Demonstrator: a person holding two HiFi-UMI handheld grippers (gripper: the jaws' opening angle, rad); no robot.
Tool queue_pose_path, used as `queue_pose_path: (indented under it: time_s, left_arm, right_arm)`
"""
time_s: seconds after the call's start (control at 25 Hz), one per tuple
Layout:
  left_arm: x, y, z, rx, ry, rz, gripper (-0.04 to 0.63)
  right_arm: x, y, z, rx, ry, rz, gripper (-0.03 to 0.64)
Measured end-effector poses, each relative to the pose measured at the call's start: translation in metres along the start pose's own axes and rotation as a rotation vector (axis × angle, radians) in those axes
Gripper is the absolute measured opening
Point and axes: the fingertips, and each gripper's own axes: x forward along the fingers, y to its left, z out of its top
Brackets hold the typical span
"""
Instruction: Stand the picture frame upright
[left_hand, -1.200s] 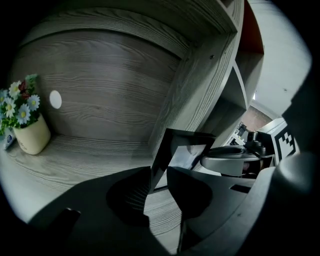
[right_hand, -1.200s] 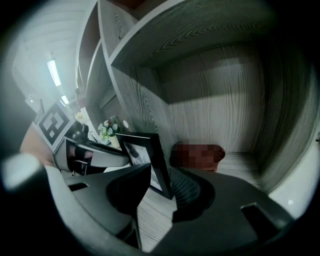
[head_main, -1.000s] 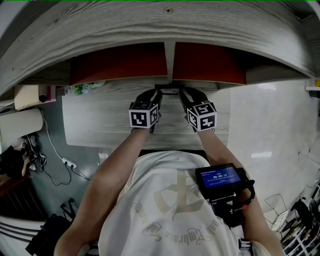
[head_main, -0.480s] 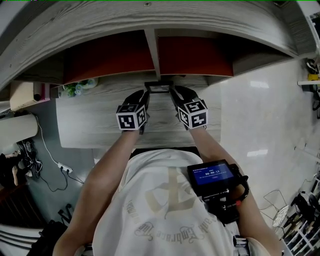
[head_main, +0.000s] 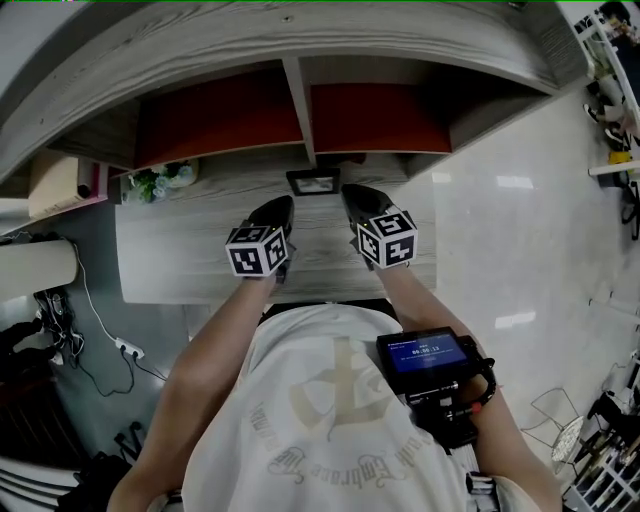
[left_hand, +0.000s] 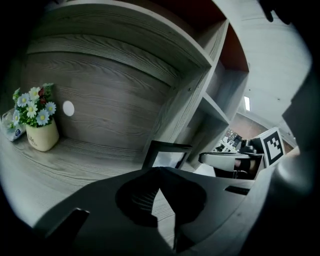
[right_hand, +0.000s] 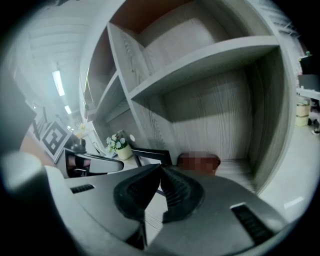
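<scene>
Flowers (head_main: 160, 182) in a pot sit at the far left of the desk (head_main: 170, 255). Right of them and nearer the person, the left gripper (head_main: 283, 206) hangs over the desk. Its jaws have just been closing and now meet, with nothing between them. Farther off, between the two grippers, the frame (head_main: 313, 182) stands upright at the back of the desk, just under the shelf divider, and neither gripper touches it. The right gripper (head_main: 353, 193) mirrors the left, its jaws just closed together and empty. The task looks done: the frame stands on its own, and nothing seems left but to draw away.
</scene>
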Motion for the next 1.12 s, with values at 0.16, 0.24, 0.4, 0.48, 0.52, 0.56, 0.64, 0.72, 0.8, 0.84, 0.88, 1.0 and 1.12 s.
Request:
queue_pose_path:
  time_s: [0.16,0.24,0.4,0.48,0.52,0.56,0.64,0.72,0.8,0.84,0.88,1.0,1.12]
  left_arm:
    - [-0.012,-0.010,0.000,0.005,-0.017,-0.036,0.009]
    - [-0.019,-0.015,0.000,0.008,-0.029,-0.046,0.009]
    - [-0.037,-0.023,0.001,0.010,-0.069,-0.044,0.008]
    - [-0.045,-0.028,0.001,0.018,-0.085,-0.046,0.008]
    - [-0.049,-0.031,0.001,0.024,-0.091,-0.050,0.008]
    - [-0.053,-0.034,0.000,0.031,-0.096,-0.055,0.008]
    - [-0.060,-0.040,-0.001,0.045,-0.103,-0.067,0.008]
    - [-0.066,-0.045,-0.003,0.058,-0.105,-0.079,0.008]
    - [-0.072,-0.049,-0.004,0.073,-0.106,-0.089,0.008]
    - [-0.075,-0.050,-0.004,0.080,-0.107,-0.094,0.008]
    - [-0.078,-0.052,-0.004,0.086,-0.110,-0.097,0.008]
    - [-0.085,-0.056,-0.004,0.091,-0.122,-0.100,0.008]
    - [-0.091,-0.058,-0.008,0.091,-0.127,-0.100,0.008]
  right_arm:
    - [-0.011,0.012,0.005,-0.007,-0.019,0.037,0.005]
    - [-0.018,0.014,0.005,-0.018,-0.018,0.039,0.005]
    - [-0.033,0.017,0.003,-0.029,-0.018,0.053,0.005]
    - [-0.041,0.020,0.003,-0.027,-0.027,0.070,0.005]
    - [-0.046,0.021,0.003,-0.026,-0.034,0.079,0.003]
    - [-0.051,0.023,0.003,-0.027,-0.042,0.088,0.003]
    - [-0.061,0.025,0.004,-0.030,-0.056,0.101,0.005]
    - [-0.072,0.026,0.003,-0.030,-0.066,0.104,0.003]
    - [-0.081,0.027,0.003,-0.031,-0.075,0.107,0.003]
    - [-0.086,0.028,0.002,-0.034,-0.078,0.110,0.003]
    - [-0.090,0.029,0.002,-0.040,-0.080,0.113,0.003]
    - [-0.101,0.031,-0.003,-0.062,-0.078,0.121,0.003]
    - [-0.110,0.032,-0.006,-0.065,-0.082,0.121,0.003]
